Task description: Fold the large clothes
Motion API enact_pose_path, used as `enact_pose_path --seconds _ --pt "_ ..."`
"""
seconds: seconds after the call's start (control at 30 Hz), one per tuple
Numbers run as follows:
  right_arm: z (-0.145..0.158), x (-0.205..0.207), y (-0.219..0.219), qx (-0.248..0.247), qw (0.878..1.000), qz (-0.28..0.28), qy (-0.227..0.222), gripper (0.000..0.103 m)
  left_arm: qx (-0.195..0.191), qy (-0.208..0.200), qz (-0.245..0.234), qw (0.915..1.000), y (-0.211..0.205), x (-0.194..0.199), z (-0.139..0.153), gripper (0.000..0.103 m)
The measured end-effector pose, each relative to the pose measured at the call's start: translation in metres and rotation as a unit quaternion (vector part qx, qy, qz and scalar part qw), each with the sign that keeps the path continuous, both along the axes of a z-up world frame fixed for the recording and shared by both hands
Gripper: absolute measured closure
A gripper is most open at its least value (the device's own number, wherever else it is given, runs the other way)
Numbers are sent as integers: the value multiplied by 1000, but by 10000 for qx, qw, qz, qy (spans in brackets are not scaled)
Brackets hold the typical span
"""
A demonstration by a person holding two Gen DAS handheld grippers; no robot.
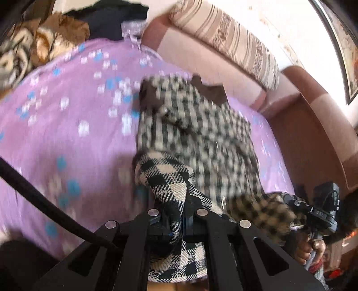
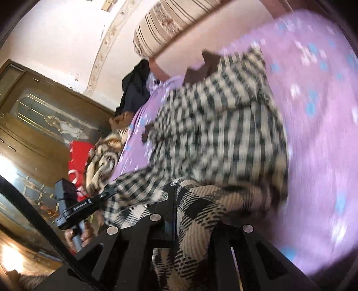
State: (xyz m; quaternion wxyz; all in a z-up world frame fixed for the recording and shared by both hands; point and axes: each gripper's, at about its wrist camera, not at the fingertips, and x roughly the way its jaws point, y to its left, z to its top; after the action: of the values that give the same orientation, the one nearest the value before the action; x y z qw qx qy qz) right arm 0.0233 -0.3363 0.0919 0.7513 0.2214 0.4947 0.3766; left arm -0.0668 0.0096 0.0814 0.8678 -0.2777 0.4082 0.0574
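Observation:
A black-and-cream checked garment [image 1: 197, 125] lies on the purple flowered sheet [image 1: 67, 134], its brown collar at the far end. Its near edge is lifted off the bed. My left gripper [image 1: 176, 215] is shut on that edge, and the cloth bunches between the fingers. At the lower right of the left wrist view, my right gripper [image 1: 288, 201] pinches another part of the same edge, held by a hand [image 1: 308, 248]. In the right wrist view the garment [image 2: 223, 125] runs up from my shut right gripper [image 2: 179, 199], with the left gripper [image 2: 107, 193] at the lower left.
A striped bolster [image 1: 226, 42] lies along the pink sofa back [image 1: 201, 56]. Brown patterned blankets [image 1: 33, 49] and a dark garment [image 1: 111, 20] are piled at the bed's far end. A brown armrest [image 1: 313, 134] bounds the right side. A wooden wardrobe [image 2: 33, 116] and a red item [image 2: 78, 161] stand beyond.

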Motion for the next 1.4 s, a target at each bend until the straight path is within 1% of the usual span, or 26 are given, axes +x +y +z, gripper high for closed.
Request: enact_pose_path --seconds 0.17,0.3,0.4,0.5,0.63,0.73,0.8,0.9,0.97,1.03,1.07,1.1,1.13,1.17,1.2,1.23,1.3,1.37,1.4 --pt "17 56 14 -39 9990 -372 -249 96 1 -110 217 9997 26 53 13 99" --pt "18 97 24 -110 9974 -642 -296 96 10 -51 324 9995 43 104 15 99" --pt "4 130 32 -242 9961 -824 -188 96 155 135 423 9989 53 140 5 99" --pt "-9 160 37 -385 9944 -976 -89 96 212 327 571 9976 66 171 -10 99" --pt "-32 193 35 -514 9919 -1159 122 96 106 529 692 9961 84 202 -30 98" --pt "-59 216 25 -511 9893 -1319 362 96 27 619 700 9956 91 218 -42 98" --pt "-73 227 21 -452 9884 -1359 501 95 44 615 667 9959 92 225 -44 98" --pt "-83 235 20 -406 9879 -1396 546 95 -4 567 655 9962 94 230 -45 97" --pt "-86 241 19 -320 9880 -1395 582 94 -131 495 649 9966 97 232 -45 97" --pt "-86 245 17 -133 9879 -1424 603 92 -341 396 667 9964 102 233 -45 94" --pt "-88 249 15 -3 9871 -1464 641 86 -519 308 685 9958 106 233 -45 90" --pt "-89 251 14 85 9865 -1492 675 74 -718 223 732 9945 111 233 -45 88" --pt "-90 253 13 185 9855 -1537 700 68 -899 168 782 9927 115 232 -47 88" --pt "-90 255 10 268 9838 -1624 707 60 -1024 141 821 9912 118 233 -48 88" --pt "-90 257 9 328 9824 -1693 717 55 -1211 98 872 9888 122 233 -50 88" --pt "-91 260 9 400 9810 -1749 739 54 -1346 51 917 9866 125 232 -51 88" --pt "-91 264 7 510 9781 -1868 758 46 -1693 -77 996 9805 132 231 -53 84" --pt "-90 267 5 492 9768 -1959 706 44 -1947 -201 1065 9748 138 229 -55 82" --pt "-90 269 4 475 9764 -1996 678 44 -1997 -249 1071 9737 139 229 -54 81"
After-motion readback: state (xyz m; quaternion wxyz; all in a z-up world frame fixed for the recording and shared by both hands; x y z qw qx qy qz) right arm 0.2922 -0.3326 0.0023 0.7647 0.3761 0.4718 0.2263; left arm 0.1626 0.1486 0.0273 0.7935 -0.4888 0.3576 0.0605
